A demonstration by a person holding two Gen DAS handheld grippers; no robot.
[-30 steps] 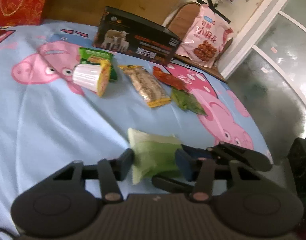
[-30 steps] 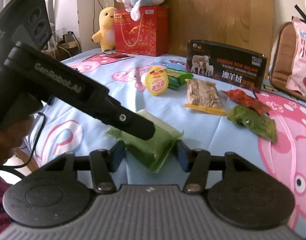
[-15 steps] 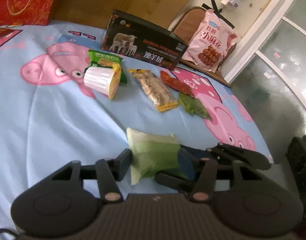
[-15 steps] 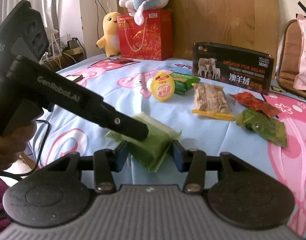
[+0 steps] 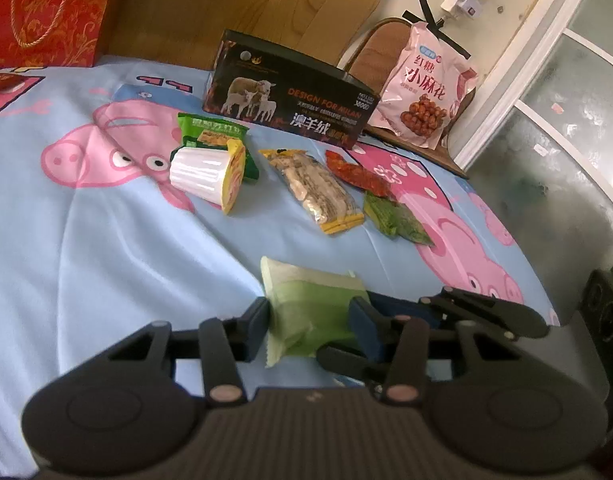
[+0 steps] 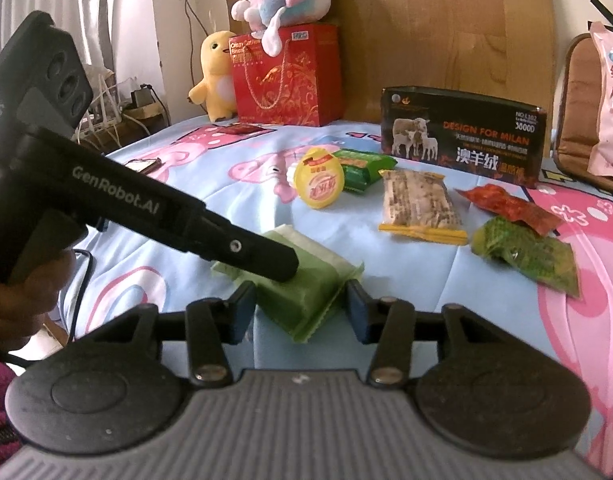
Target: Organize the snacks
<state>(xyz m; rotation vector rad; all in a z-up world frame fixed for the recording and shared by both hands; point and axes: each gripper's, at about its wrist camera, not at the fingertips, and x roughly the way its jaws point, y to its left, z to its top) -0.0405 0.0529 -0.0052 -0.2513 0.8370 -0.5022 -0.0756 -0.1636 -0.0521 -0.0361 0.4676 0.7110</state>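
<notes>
A light green snack packet (image 5: pixel 310 312) (image 6: pixel 306 284) lies near the front edge of the pig-print sheet. My left gripper (image 5: pixel 310 326) has a finger on each side of it, touching its sides. My right gripper (image 6: pixel 302 306) also straddles it from another side, with a small gap at the right finger. Further back lie a yellow-lidded cup (image 5: pixel 206 176) (image 6: pixel 319 182), a green wafer pack (image 5: pixel 210 134) (image 6: pixel 362 166), a biscuit pack (image 5: pixel 314 190) (image 6: pixel 418 204), a red packet (image 5: pixel 356 174) (image 6: pixel 510 208) and a dark green packet (image 5: pixel 394 218) (image 6: pixel 526 256).
A black box with sheep on it (image 5: pixel 290 100) (image 6: pixel 462 136) stands at the back. A pink snack bag (image 5: pixel 424 92) leans on a chair. A red gift bag (image 6: pixel 286 76) with plush toys stands at the far corner. The bed edge drops off to the floor (image 5: pixel 554 200).
Both grippers have narrowed slightly around the light green packet. The cameras have tilted so the back wall shows more. The packet has stayed in place.
</notes>
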